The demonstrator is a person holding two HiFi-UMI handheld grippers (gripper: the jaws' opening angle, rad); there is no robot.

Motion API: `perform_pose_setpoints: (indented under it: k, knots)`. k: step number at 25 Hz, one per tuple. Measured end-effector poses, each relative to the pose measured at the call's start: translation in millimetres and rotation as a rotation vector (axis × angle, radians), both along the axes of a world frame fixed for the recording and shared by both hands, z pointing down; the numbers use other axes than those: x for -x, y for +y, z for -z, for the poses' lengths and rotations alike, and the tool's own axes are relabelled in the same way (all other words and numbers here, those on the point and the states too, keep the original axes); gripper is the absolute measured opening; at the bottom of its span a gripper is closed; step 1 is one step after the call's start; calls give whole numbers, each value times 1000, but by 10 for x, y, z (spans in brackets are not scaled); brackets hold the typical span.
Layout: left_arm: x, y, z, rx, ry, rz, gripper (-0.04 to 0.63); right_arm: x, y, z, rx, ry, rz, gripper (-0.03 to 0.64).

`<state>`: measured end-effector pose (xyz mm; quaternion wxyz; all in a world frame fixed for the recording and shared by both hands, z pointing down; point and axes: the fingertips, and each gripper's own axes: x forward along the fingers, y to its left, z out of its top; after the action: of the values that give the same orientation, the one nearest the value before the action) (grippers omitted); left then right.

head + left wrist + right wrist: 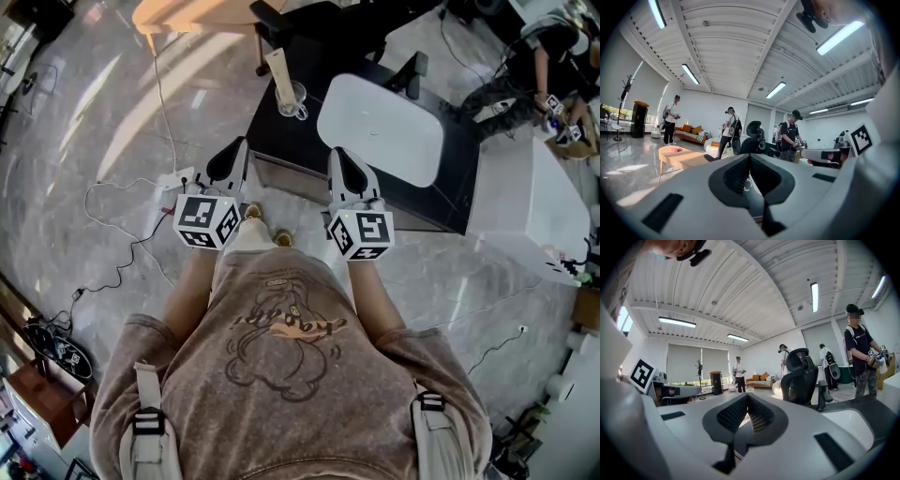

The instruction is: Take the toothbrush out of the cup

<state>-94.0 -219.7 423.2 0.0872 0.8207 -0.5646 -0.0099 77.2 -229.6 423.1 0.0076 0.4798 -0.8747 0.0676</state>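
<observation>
White left gripper (pixel 236 145) and right gripper (pixel 339 153), jaws together on nothing, hover at the near edge of the black table (pixel 298 150), coz the pale toothbrush (pixel 279 70) in its clear glass cup (pixel 293 99) sits far side.

A: Any lettering you can actually read?

B: None; the sweatshirt (pixel 281 347) has a cartoon print with a line of script across it, but the letters are too small and warped to make out; the small patch (pixel 277 278) below its collar is no clearer.

A: And the grippers?

B: The left cube (pixel 208 220) on the left gripper (pixel 241 142) and the right cube (pixel 361 234) on the right gripper (pixel 337 152) carry black-and-white square markers — blocky patterns only, no letters or digits; one such marker also shows at the edge of each gripper view, again pattern without text.
</observation>
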Motion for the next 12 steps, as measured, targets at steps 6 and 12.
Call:
perform_pose_setpoints:
  k: [6, 12]
  knots:
    - [36, -374, 0, -2, 3, -39, 17, 45, -292, 20, -2, 0, -41, 15]
    - [52, -701, 15, 11, -8, -95, 17, 123, -559, 33, 6, -9, -68, 15]
